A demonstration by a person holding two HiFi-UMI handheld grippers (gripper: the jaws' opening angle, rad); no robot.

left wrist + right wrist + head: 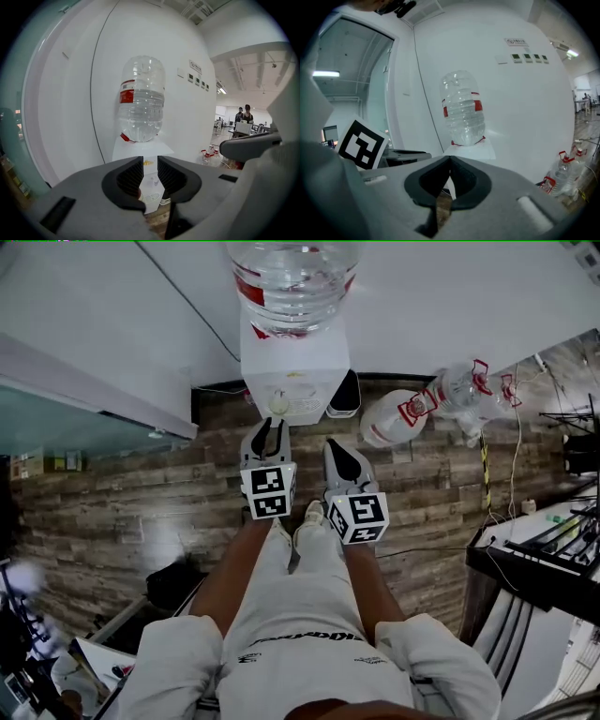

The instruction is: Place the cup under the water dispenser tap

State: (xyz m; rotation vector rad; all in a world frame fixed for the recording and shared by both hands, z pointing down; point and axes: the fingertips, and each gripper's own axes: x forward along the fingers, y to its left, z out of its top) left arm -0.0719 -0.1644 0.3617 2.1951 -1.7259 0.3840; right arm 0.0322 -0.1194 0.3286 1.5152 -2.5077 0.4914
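Water dispenser [293, 362] stands against the white wall [450, 296], with an inverted clear bottle [292, 277] with a red label on top; wood-plank floor [122, 512] around it.

Cup [278, 405]: from the head view a small pale round thing at the dispenser's front face, below the bottle; cannot tell whether it sits exactly under the tap; neither gripper touches it.

Left gripper [269, 427] is held just in front of the dispenser, apart from the cup; its own view shows the jaws released, with a narrow gap between the ribbed pads [132, 174], nothing in the gap and the dispenser front visible through it.

Right gripper [336, 446] is beside the left, a little further from the dispenser; jaws clenched tip to tip in its own view, empty.

Two spare bottles lie on the floor to the right: a white one [398, 416] and a clear one [459, 388]; a black object [345, 395] stands just beside the dispenser.
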